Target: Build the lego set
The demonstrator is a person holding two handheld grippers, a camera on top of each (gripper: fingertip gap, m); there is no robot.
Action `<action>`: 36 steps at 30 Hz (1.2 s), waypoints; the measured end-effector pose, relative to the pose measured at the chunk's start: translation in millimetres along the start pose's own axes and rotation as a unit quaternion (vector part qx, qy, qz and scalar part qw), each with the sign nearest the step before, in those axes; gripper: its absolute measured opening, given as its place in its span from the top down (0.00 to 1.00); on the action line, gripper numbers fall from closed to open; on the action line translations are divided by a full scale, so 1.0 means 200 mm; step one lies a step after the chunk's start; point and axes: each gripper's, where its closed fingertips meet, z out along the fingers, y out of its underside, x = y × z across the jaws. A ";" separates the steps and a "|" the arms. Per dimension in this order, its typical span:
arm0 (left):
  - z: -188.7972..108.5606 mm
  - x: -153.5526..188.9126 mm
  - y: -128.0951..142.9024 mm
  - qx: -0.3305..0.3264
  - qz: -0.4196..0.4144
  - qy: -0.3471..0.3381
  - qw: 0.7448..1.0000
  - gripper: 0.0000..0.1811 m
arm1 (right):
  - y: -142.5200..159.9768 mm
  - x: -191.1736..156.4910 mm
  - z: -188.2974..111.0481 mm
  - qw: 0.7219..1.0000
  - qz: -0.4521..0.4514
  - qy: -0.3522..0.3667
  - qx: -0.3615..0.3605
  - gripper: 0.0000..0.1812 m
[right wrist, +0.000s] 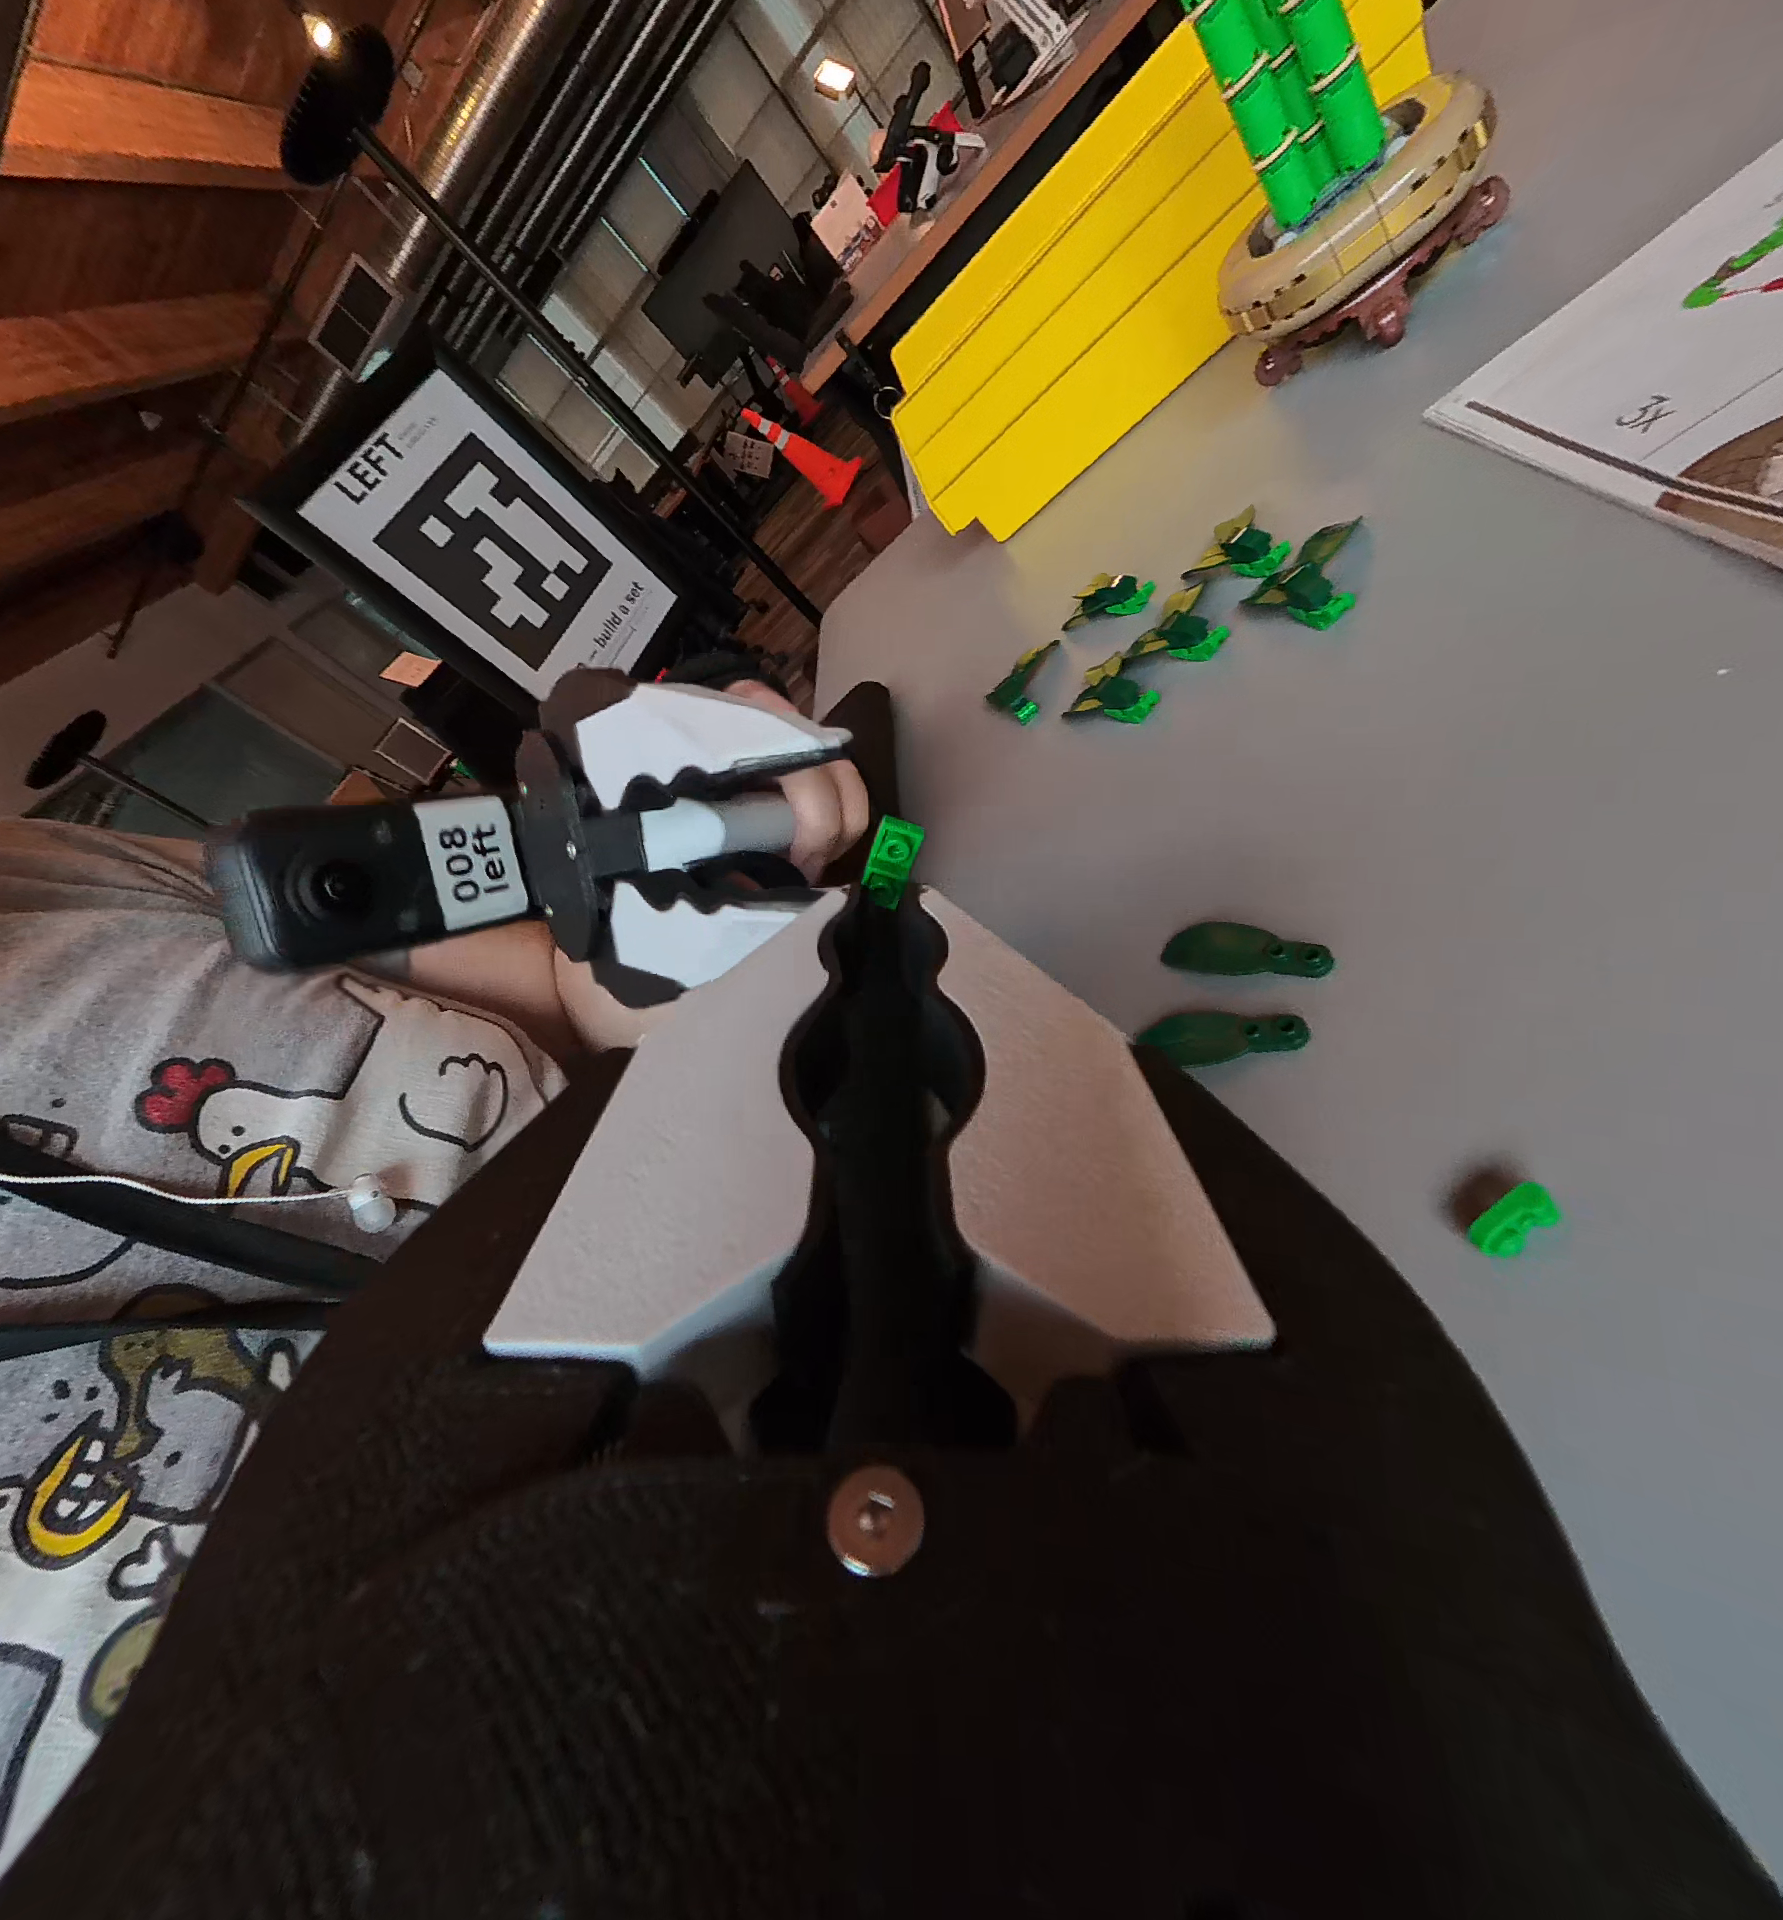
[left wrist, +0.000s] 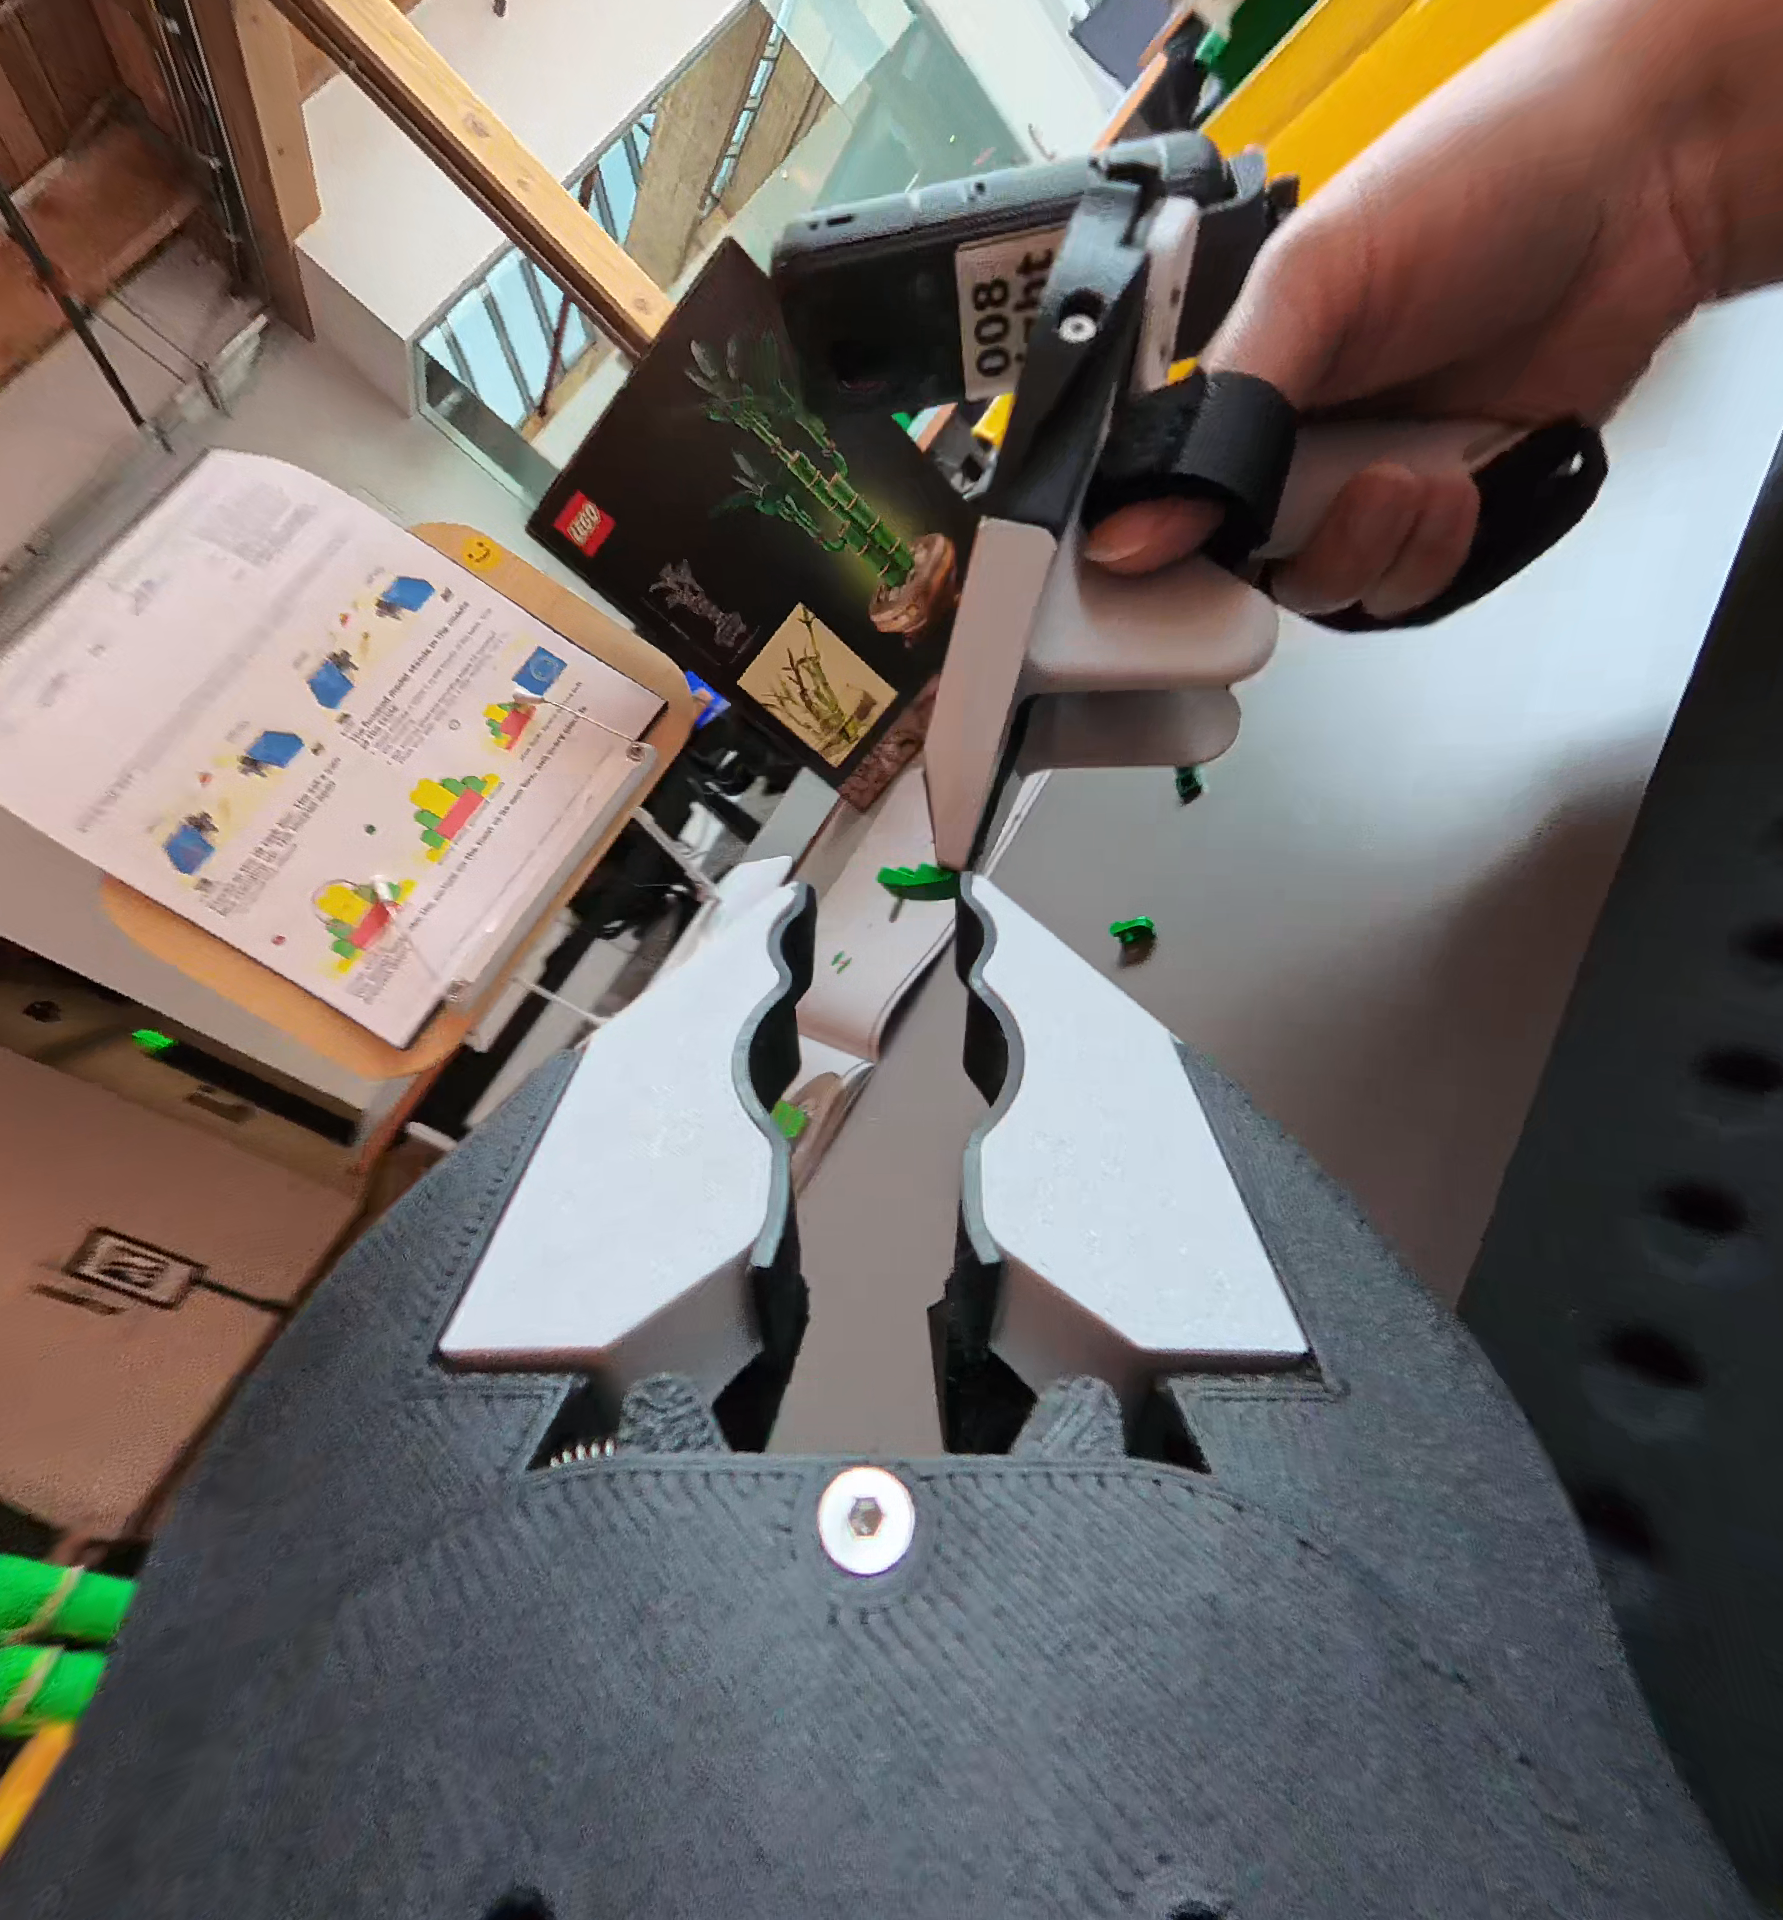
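Observation:
My right gripper (right wrist: 882, 902) is shut on a small bright green brick (right wrist: 893, 860) that sticks out past its tips, held just above the grey table (right wrist: 1386, 831). In the left wrist view the right gripper (left wrist: 954, 857) points down with the green piece (left wrist: 916, 881) at its tip. My left gripper (left wrist: 882, 894) is open and empty, its tips on either side of that piece; it also shows in the right wrist view (right wrist: 819, 826). The bamboo model (right wrist: 1302, 125) stands in its tan pot (right wrist: 1354, 260) at the far right.
Several small leaf clusters (right wrist: 1178, 629), two dark green leaves (right wrist: 1245, 951) and a loose green clip (right wrist: 1510, 1221) lie on the table. An instruction booklet (right wrist: 1697, 416) and a yellow bin (right wrist: 1074, 312) lie beyond. The set's black box (left wrist: 762, 520) and a printed sheet (left wrist: 295, 727) stand off the table edge. My two grippers' fingertips are within a few centimetres of each other. The bamboo model (right wrist: 1302, 125) is about equally far from each gripper, around 35 centimeters.

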 end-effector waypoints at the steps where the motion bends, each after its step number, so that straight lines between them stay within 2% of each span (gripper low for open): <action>1: 0.00 0.00 0.00 0.005 -0.030 0.014 0.999 0.86 | 0.00 0.01 0.00 1.000 -0.005 0.007 0.000 0.98; 4: -0.01 -0.01 0.01 0.019 -0.134 0.056 0.989 0.91 | 0.00 0.05 -0.02 0.998 -0.038 0.043 -0.009 0.98; 6: -0.02 -0.01 0.02 0.031 -0.210 0.104 0.972 0.93 | 0.02 0.09 -0.03 0.992 -0.087 0.085 -0.030 0.98; 10: -0.03 0.00 0.00 0.048 -0.326 0.205 0.922 0.81 | 0.04 0.14 -0.05 0.970 -0.180 0.153 -0.061 0.98; 12: -0.03 0.00 0.02 0.040 -0.356 0.223 0.907 0.78 | 0.03 0.14 -0.05 0.970 -0.182 0.154 -0.055 0.98; 14: -0.02 -0.02 0.01 0.045 -0.400 0.234 0.885 0.79 | 0.02 0.14 -0.06 0.973 -0.169 0.150 -0.044 0.98; 20: -0.03 -0.12 -0.06 0.104 -0.555 0.284 0.775 0.81 | -0.05 0.03 -0.02 0.950 -0.278 0.144 -0.010 0.98; 22: -0.04 -0.15 -0.06 0.119 -0.568 0.286 0.763 0.82 | -0.07 -0.02 0.00 0.949 -0.290 0.126 0.006 0.98; 26: -0.04 -0.15 -0.05 0.119 -0.551 0.267 0.781 0.81 | -0.11 -0.11 0.01 0.961 -0.260 0.077 0.048 0.98; 28: -0.05 -0.18 -0.07 0.134 -0.514 0.239 0.813 0.80 | -0.13 -0.14 0.01 0.973 -0.215 0.043 0.066 0.98; 29: -0.06 -0.20 -0.08 0.137 -0.479 0.211 0.841 0.79 | -0.14 -0.17 0.01 0.980 -0.184 0.014 0.078 0.98; 31: -0.07 -0.22 -0.08 0.125 -0.373 0.154 0.906 0.70 | -0.16 -0.22 0.00 0.988 -0.108 -0.054 0.097 0.98; 33: -0.09 -0.18 -0.10 0.098 -0.232 0.139 0.958 0.70 | -0.16 -0.26 -0.01 0.987 -0.040 -0.118 0.100 0.98; 35: -0.09 -0.13 -0.10 0.059 -0.077 0.132 0.986 0.68 | -0.16 -0.28 -0.03 0.983 0.000 -0.154 0.099 0.98; 36: -0.08 -0.13 -0.09 0.041 0.001 0.123 0.991 0.67 | -0.17 -0.27 -0.03 0.982 0.011 -0.161 0.097 0.98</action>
